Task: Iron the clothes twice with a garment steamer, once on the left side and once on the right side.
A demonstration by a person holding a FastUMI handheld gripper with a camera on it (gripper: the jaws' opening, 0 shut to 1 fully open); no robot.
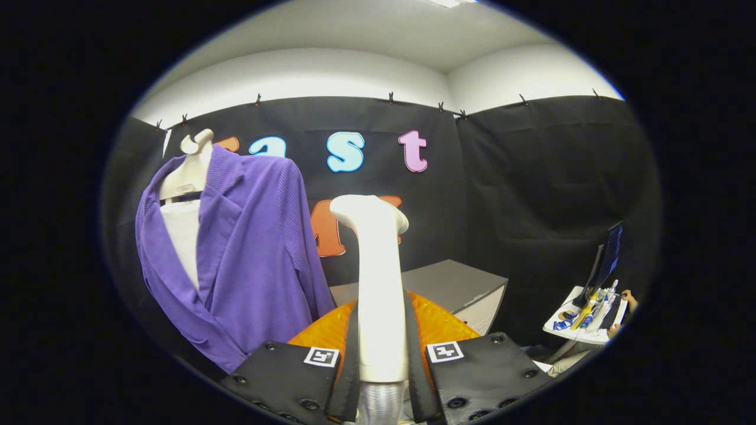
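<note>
Purple jacket (248, 260) on hanger form (188, 171), left of fingers, apart. Gripper (383, 366) clenched on upright steamer handle (378, 283), head clear of cloth. Best swing left, meet left panel high, stroke down slowly.

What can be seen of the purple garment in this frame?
The purple garment is a soft, jacket-like top with lapels and ribbed shoulders, hanging open at the front on a white hanger against the black cloth wall. A white layer shows in its opening. It hangs a bit slanted, off to one side of and beyond the gripper, whose fingers clamp the white steamer. The steamer's head is not touching it.
</note>
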